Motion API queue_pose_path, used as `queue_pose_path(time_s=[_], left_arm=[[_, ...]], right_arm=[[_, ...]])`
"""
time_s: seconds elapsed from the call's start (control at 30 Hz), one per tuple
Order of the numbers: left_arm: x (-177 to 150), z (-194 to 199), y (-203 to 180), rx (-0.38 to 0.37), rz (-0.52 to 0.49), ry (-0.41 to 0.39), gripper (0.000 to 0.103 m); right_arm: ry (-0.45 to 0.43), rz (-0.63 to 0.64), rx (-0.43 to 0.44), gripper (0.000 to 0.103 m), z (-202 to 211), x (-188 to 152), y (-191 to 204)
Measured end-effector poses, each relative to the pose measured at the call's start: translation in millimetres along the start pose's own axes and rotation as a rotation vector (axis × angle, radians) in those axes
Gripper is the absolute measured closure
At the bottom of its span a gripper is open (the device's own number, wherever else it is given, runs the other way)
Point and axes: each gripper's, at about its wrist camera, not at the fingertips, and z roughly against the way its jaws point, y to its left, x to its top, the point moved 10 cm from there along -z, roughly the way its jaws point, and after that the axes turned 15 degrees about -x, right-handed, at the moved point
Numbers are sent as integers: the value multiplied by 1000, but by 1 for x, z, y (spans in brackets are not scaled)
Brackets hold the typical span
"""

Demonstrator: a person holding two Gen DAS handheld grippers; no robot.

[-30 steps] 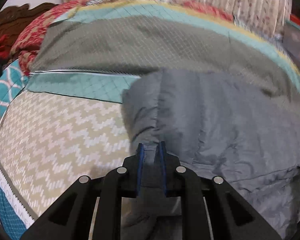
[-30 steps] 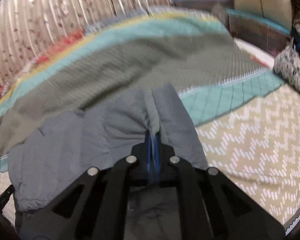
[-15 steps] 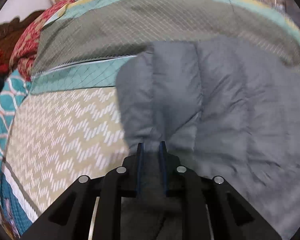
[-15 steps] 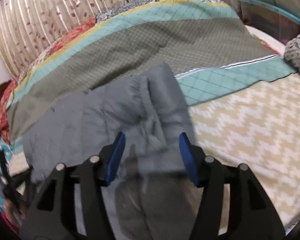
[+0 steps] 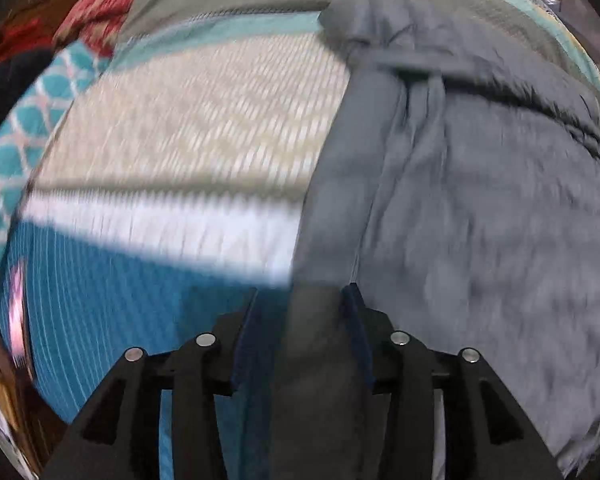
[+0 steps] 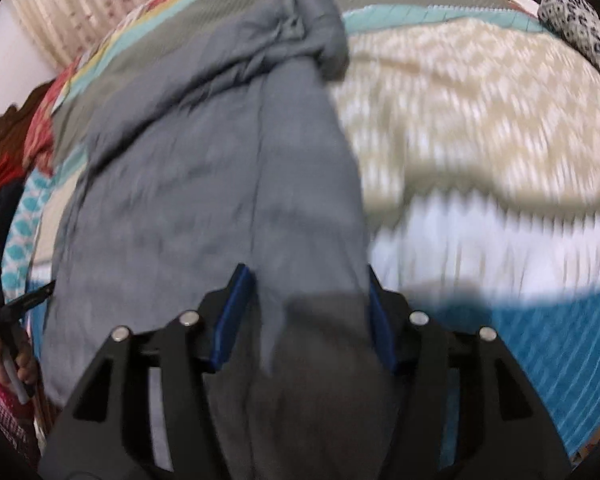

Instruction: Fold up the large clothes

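Left wrist view, grey garment [image 5: 480,200] edge between spread, just-opening jaws, right jaws likewise spread

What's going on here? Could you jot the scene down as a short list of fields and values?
setting: a bed covered by a patterned bedspread with zigzag, white and teal bands
garment: a large grey garment spread on the bedspread, bunched at its far end
left gripper: jaws apart and just been opening, grey cloth lying between them, not pinched
right gripper: jaws apart, cloth between them, not pinched
person: a hand at the left edge of the right view, holding the other tool
picture quality: both views blurred
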Motion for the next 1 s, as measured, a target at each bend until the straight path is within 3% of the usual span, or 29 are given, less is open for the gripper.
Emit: queue_pose_path(time_s=[0.4, 0.7, 0.83, 1.0], left_arm=[[-87, 48, 22, -47, 59, -4, 57], [-121, 58, 19, -41, 68, -5, 54], [-127, 60, 18, 3, 36, 4, 54], [-136, 62, 12, 41, 28, 13, 54]], right_arm=[[34, -31, 91, 49, 44, -75, -14], [71, -27, 119, 49, 56, -119, -17], [51, -9, 84, 49, 63, -126, -24], [40, 65, -52, 49, 61, -135, -33]])
